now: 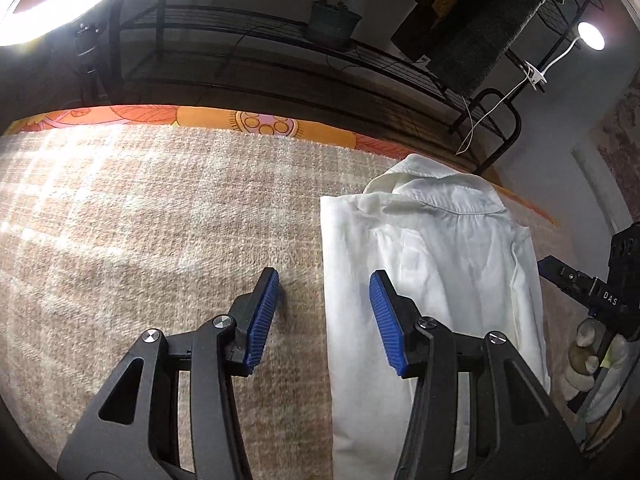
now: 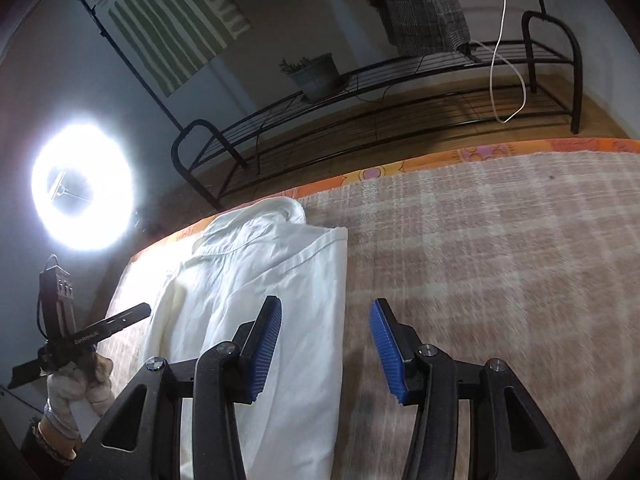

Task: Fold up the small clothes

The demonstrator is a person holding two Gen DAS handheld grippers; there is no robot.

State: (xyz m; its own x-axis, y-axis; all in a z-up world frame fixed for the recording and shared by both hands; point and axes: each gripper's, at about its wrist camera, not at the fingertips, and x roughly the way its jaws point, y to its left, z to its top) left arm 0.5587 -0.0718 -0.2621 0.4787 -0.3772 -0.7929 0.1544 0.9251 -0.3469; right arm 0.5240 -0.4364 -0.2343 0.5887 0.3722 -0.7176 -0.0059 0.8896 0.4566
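Note:
A white collared shirt (image 1: 432,264) lies folded into a long strip on the beige checked blanket (image 1: 160,220), collar at the far end. My left gripper (image 1: 325,278) is open just above the shirt's left edge, one blue pad (image 1: 262,316) over the blanket and the other over the cloth. In the right wrist view the shirt (image 2: 256,280) sits left of centre. My right gripper (image 2: 326,305) is open astride its right edge, with nothing pinched. Each view shows the other gripper at its side: the right one (image 1: 592,292) and the left one (image 2: 100,328) in a gloved hand (image 2: 76,384).
An orange flowered sheet (image 1: 224,118) borders the blanket's far edge. Beyond it stands a black wire rack (image 1: 280,52) with a potted plant (image 1: 332,24), draped dark cloth and a clip lamp (image 1: 591,35). A bright ring light (image 2: 82,182) shines at the left.

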